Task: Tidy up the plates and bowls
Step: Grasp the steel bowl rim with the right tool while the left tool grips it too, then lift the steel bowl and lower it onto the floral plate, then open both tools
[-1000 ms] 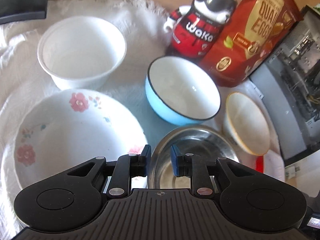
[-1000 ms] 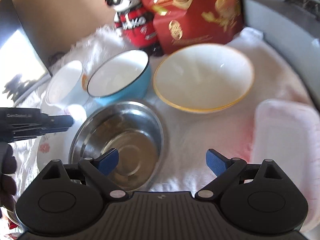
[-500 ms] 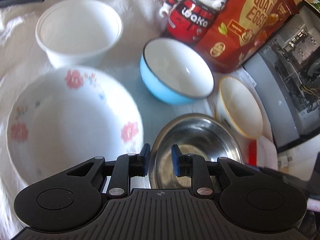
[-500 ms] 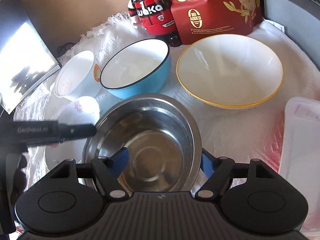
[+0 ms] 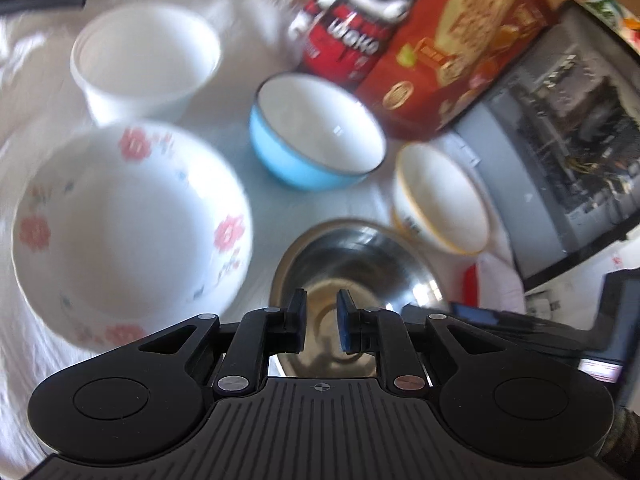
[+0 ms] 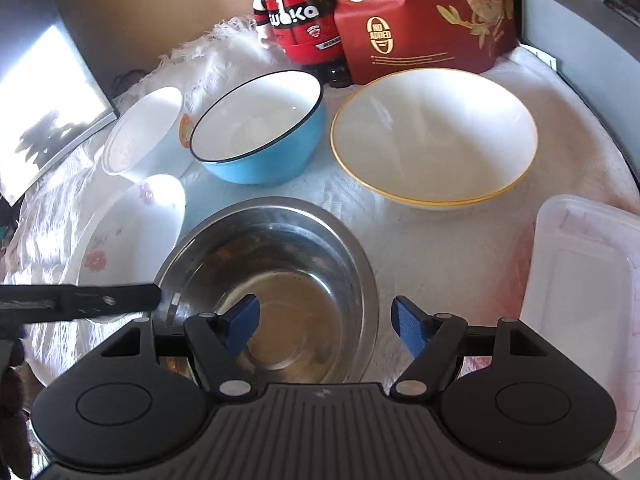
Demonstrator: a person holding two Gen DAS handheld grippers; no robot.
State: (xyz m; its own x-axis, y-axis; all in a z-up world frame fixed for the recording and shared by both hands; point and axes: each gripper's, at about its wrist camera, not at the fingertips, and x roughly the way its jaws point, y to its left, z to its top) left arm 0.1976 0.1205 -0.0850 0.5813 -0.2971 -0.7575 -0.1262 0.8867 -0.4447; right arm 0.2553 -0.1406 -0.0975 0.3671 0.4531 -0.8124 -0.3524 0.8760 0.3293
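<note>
From the left wrist, the picture was smeared with motion. The left gripper (image 5: 320,320) hung over the near side of the steel bowl (image 5: 360,256), which I took as the landmark. Its jaws had just been closing and stood nearly together with only a thin gap; nothing was between the pads. Left of the steel bowl sat the flowered bowl (image 5: 128,232), and beyond that the plain white bowl (image 5: 146,64). Just behind the steel bowl stood the blue bowl (image 5: 316,140), and to its right rear the yellow-rimmed bowl (image 5: 440,200). Farther back stood a panda figure (image 5: 360,28) and a red packet (image 5: 460,48).

From the right wrist, the right gripper (image 6: 324,330) straddled the near right rim of the steel bowl (image 6: 272,280). One blue pad (image 6: 242,326) was inside the bowl and the other outside the wall. Its jaws had just been closing around that rim, but I could not tell whether the pads pressed on it. The left gripper's black finger (image 6: 108,300) reached the steel bowl's left rim. Behind the steel bowl sat the blue bowl (image 6: 260,140), to its right rear the yellow-rimmed bowl (image 6: 436,136), and to its right a clear plastic container (image 6: 588,280). The white tablecloth (image 6: 420,248) lay under everything.
</note>
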